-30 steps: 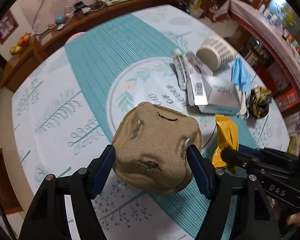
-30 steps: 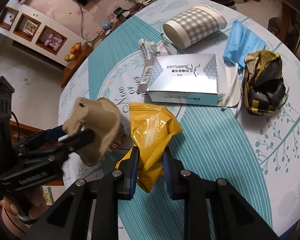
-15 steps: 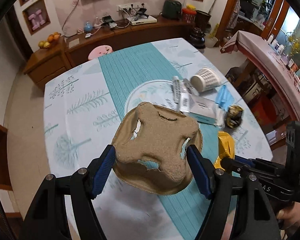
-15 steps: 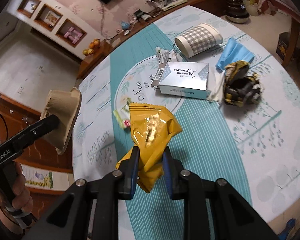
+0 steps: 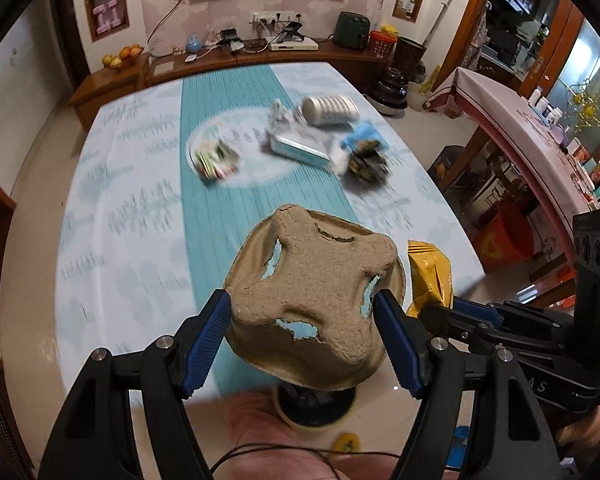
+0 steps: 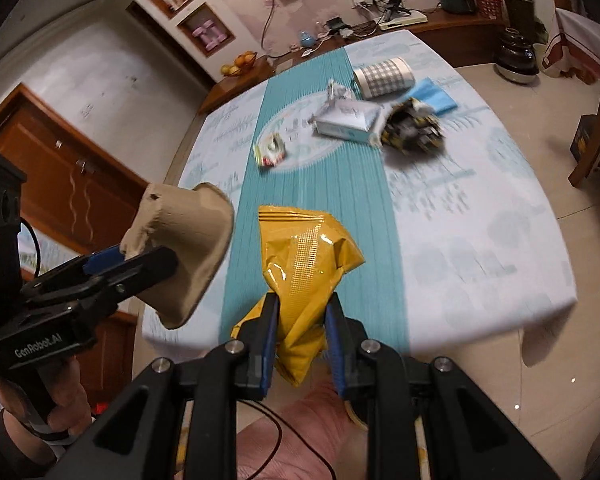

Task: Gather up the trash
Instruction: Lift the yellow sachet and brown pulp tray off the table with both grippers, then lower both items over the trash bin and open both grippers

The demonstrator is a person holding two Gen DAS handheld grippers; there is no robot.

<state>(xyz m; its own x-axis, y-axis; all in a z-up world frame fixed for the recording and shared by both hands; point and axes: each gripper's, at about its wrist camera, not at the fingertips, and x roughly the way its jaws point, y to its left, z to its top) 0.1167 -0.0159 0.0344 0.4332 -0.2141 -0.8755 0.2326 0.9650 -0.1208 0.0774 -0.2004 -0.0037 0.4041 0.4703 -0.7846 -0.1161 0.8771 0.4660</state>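
Observation:
My left gripper (image 5: 302, 320) is shut on a torn brown pulp cup tray (image 5: 316, 284), its blue pads pressing both sides; that tray (image 6: 184, 248) also shows at the left of the right wrist view. My right gripper (image 6: 300, 320) is shut on a crumpled yellow snack bag (image 6: 304, 268), which peeks out beside the tray as a yellow bag (image 5: 428, 272). Both are held in the air at the near edge of the table (image 5: 140, 200). A round bin (image 5: 316, 404) with a dark inside sits on the floor below the tray.
Left on the teal-striped cloth: a small green and red wrapper (image 6: 270, 152), a silver box (image 6: 348, 120), a checked paper cup (image 6: 384, 76), a blue mask (image 6: 436, 98) and a black and gold crumpled bag (image 6: 412, 128). A hand (image 6: 56, 396) grips the left handle. An orange bucket (image 5: 504, 236) stands right.
Both grippers have pulled back and up from the table centre to its near edge, still holding the tray and the yellow bag. A bin on the floor has come into view.

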